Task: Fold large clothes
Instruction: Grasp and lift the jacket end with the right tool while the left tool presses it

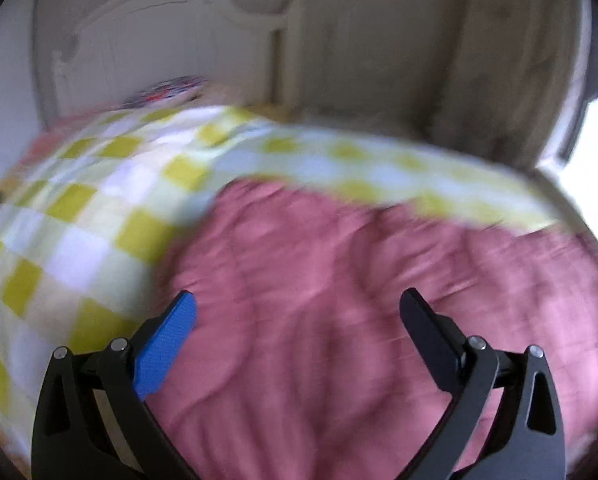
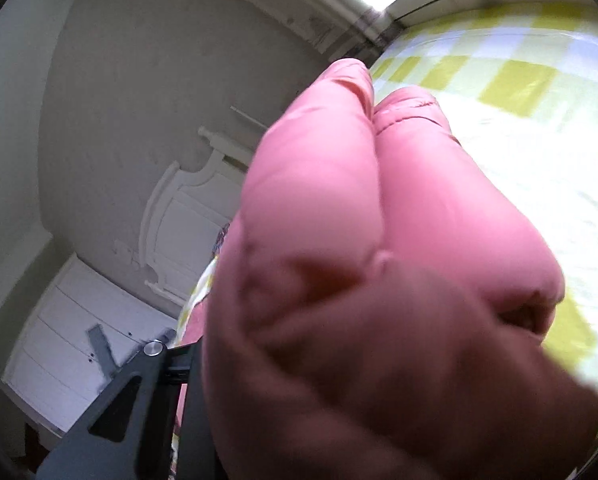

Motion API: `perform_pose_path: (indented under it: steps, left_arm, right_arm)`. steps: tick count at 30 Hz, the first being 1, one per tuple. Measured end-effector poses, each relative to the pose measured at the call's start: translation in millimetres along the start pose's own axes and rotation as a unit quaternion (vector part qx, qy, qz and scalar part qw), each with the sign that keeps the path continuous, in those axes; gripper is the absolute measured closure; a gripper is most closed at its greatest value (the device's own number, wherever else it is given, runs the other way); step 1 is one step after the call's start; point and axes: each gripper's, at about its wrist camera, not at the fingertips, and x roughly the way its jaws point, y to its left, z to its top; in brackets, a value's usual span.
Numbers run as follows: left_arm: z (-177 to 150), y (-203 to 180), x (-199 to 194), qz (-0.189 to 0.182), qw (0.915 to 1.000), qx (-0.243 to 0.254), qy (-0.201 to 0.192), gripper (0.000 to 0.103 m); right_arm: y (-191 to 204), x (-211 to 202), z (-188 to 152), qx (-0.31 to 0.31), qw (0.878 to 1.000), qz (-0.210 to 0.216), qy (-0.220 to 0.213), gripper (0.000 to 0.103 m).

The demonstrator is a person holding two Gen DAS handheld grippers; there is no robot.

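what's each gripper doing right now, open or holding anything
Left gripper: open, empty, above the pink garment.
Right gripper: shut on a bunched fold of the pink garment.

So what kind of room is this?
Most likely a bedroom: a bed under a checked sheet, a white headboard against the wall, and a white dresser beside it. A pink quilted garment lies on the bed.
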Motion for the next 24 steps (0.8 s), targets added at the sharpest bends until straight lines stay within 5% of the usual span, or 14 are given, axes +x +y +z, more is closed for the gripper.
perform_pose_path:
  steps: [4, 8, 11, 17, 24]
  left_arm:
    - [26, -78, -16, 0.014, 0.9954, 0.089, -0.034, 0.002]
    - [38, -143, 35, 0.079, 0.9861, 0.146, 0.005, 0.002]
    - [12, -175, 109, 0.164, 0.9592, 0.226, 0.045, 0.002]
    - [10, -159, 128, 0.137, 0.9664, 0.203, 0.079, 0.002]
    - [8, -159, 122, 0.145, 0.9661, 0.204, 0.065, 0.002]
  right_arm:
    - [-3, -21, -8, -0.017, 1.0, -0.006, -0.004, 0.068]
    - [3, -28, -14, -0.031, 0.999, -0.015, -0.004, 0.068]
    - [16, -30, -15, -0.061, 0.998, -0.011, -0.004, 0.068]
    - [43, -27, -14, -0.139, 0.989, -0.041, -0.02, 0.068]
    - [60, -29, -18, -0.165, 0.983, -0.077, -0.022, 0.068]
